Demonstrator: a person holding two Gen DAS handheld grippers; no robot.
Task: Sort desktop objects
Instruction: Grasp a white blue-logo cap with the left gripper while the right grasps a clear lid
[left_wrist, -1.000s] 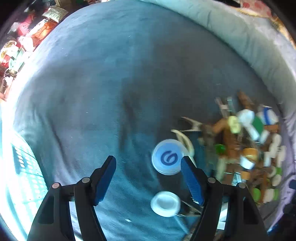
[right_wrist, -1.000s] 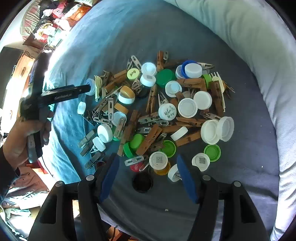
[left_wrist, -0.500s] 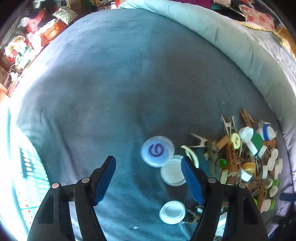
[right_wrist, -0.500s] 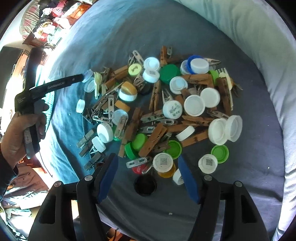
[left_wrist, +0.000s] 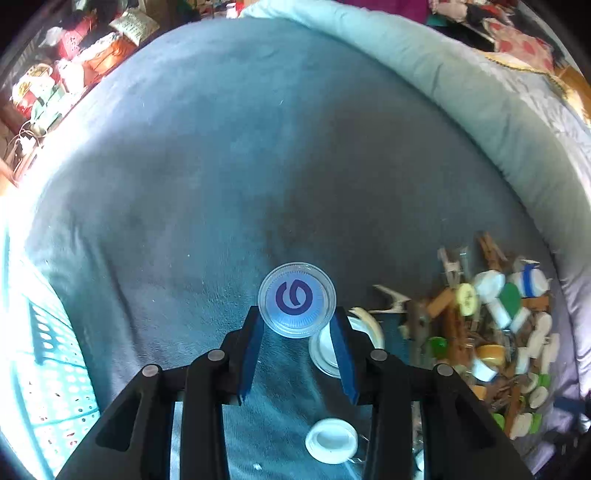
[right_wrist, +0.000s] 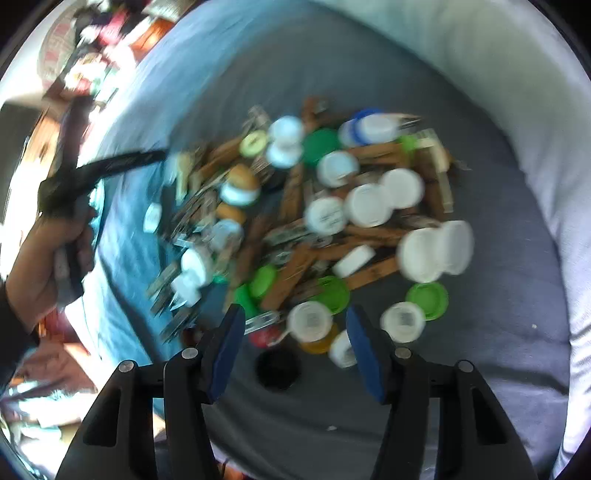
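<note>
Blue-padded fingers of the left gripper (left_wrist: 296, 325) have just been closing and now clamp the clear lid with a blue swirl (left_wrist: 296, 304), left of the heap of caps and clothespins (left_wrist: 491, 332). The right gripper (right_wrist: 293, 336), its fingers closing but still empty, hovers over that heap's near edge, above a white cap (right_wrist: 309, 320).

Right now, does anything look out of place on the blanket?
Nothing damaged. The pile of caps and clothespins is unsorted; three caps lie apart from it, and the left gripper is shut on one, the logo cap.
</note>
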